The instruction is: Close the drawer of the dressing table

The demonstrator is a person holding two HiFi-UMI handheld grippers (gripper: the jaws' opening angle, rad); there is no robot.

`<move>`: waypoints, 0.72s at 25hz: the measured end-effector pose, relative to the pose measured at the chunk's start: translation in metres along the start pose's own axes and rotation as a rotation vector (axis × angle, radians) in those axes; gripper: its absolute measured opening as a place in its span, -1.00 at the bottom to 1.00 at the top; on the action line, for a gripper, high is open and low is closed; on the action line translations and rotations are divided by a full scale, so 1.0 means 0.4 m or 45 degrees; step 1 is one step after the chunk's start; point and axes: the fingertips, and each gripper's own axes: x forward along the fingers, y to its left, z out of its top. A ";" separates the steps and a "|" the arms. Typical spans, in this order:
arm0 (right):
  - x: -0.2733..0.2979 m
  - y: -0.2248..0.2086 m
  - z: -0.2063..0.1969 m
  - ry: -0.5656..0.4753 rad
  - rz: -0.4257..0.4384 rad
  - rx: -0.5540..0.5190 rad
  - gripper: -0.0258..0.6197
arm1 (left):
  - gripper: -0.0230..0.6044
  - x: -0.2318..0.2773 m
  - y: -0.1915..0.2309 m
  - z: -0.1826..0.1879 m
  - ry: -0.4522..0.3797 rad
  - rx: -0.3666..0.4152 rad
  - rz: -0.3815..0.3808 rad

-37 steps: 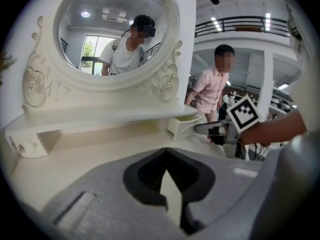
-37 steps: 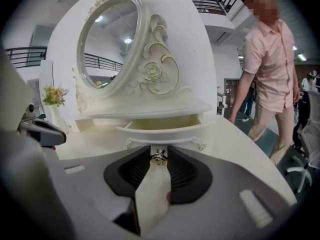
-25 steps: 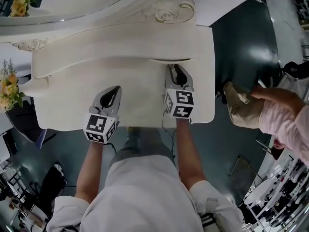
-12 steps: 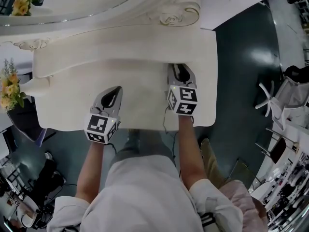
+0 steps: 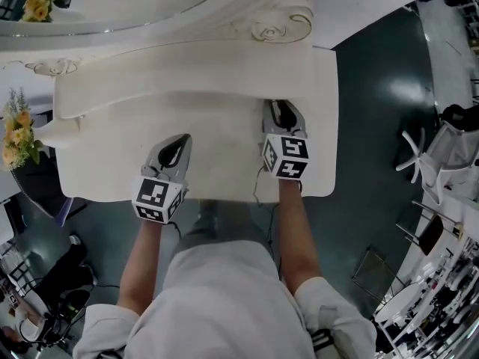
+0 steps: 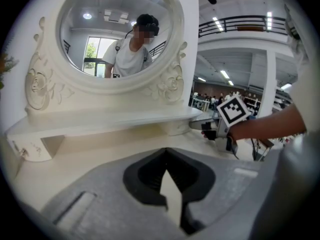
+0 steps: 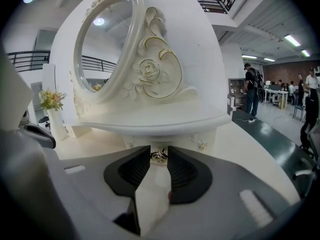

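Right gripper view: the right gripper (image 7: pixel 158 149) pinches the knob (image 7: pixel 159 155) of the drawer (image 7: pixel 180 141), tucked under the shelf (image 7: pixel 150 124). Best to push straight and level towards the shelf, then let go. The left gripper (image 6: pixel 166 154), jaws together and empty, hangs in front of the shelf.

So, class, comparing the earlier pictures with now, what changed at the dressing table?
The right gripper, jaws on the drawer knob, pushed forward; the drawer slid in, and its front no longer juts out in the head view. The bystander in pink left the view. The left gripper stayed shut over the tabletop.
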 end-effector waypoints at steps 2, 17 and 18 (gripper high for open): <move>-0.009 0.001 -0.002 0.003 -0.009 0.000 -0.63 | -0.93 -0.010 0.000 -0.003 -0.002 -0.002 0.000; -0.235 0.137 -0.006 -0.030 -0.037 -0.086 -0.63 | -0.93 -0.159 -0.032 0.006 -0.093 0.023 -0.026; -0.254 0.148 -0.007 -0.037 -0.040 -0.083 -0.63 | -0.93 -0.176 -0.033 0.005 -0.101 0.024 -0.025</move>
